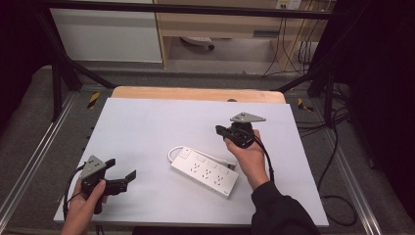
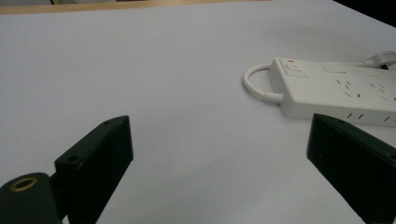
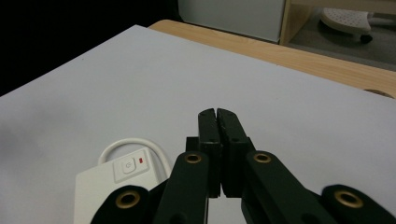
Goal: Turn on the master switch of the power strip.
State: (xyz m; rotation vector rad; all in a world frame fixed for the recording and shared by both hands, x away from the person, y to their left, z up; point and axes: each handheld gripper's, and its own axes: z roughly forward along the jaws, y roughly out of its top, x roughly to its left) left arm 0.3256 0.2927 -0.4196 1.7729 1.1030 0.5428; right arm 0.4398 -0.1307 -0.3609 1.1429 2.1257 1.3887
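Pressing its jaws together on nothing, the right gripper (image 1: pixel 221 131) hangs just above the white power strip (image 1: pixel 205 171) mid-table, while the left gripper (image 1: pixel 123 176), jaws spread, waits well apart; a careless descent could jab the strip's switch (image 3: pixel 127 167) or skid it away.

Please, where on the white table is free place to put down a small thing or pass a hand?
Free: the far half of the table, between the wooden edge and the power strip; also the middle, between left gripper and strip. Crowded: around the strip, where the right gripper hangs just behind it.
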